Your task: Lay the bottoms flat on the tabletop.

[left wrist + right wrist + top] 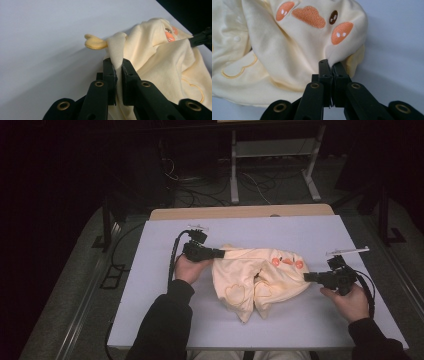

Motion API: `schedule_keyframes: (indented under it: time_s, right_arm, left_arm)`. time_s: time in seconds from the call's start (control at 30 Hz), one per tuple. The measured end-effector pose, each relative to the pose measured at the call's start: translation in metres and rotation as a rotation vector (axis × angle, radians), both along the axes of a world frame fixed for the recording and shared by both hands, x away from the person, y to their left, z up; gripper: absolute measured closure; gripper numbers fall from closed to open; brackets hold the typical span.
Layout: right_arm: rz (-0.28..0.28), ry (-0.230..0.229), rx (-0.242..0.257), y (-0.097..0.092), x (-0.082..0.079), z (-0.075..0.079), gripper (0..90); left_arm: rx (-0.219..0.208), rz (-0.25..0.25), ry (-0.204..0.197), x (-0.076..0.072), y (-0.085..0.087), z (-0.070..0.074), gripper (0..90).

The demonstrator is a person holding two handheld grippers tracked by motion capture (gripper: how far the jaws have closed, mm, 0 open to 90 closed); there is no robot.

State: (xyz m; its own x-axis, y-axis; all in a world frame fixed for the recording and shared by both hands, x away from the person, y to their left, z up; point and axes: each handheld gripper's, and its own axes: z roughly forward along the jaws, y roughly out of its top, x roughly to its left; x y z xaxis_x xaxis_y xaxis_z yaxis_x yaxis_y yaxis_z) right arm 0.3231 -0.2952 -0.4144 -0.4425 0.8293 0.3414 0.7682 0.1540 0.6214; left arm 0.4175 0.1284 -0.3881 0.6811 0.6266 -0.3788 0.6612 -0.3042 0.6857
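Cream-yellow cotton is what I am working with: a small garment (257,280) bunched near the middle of the white table (165,315), and I place everything else against it. From the high view, my left gripper (220,253) sits at the garment's upper left edge and my right gripper (307,277) at its right edge, just below the orange embroidered face (286,262); each hand has cloth in its tips. In the left gripper view, the jaws are clenched on a narrow fold of the garment (160,60) that rises between them, with a small yellow flap (95,43) sticking out just beyond the pinched fold. The bite looks shallow, close to the edge, so I judge it could slip if I pull hard. In the right gripper view, the jaws are clamped tight on a pinch of the garment (287,55) directly under the orange cheek patch (342,32), the beak (309,16) and the brown eye (333,17) above that. To do this step well, spreading the garment out, I would draw both hands apart slowly and evenly, keep the cloth low over the table so it slides rather than swings, and watch the left fold for creep before adding tension.
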Motion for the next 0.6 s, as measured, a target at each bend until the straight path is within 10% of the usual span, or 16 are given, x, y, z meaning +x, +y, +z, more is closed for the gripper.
schedule_keyframes:
  time_s: [0.3,0.6]
  right_arm:
    - [0.055,-0.049,0.048,0.028,0.028,0.026,86.8]
    - [0.060,-0.095,-0.020,0.049,0.087,0.071,86.8]
  left_arm:
    - [0.034,0.075,-0.030,0.007,0.038,0.019,83.0]
    - [0.052,0.125,-0.083,0.028,0.042,0.049,82.9]
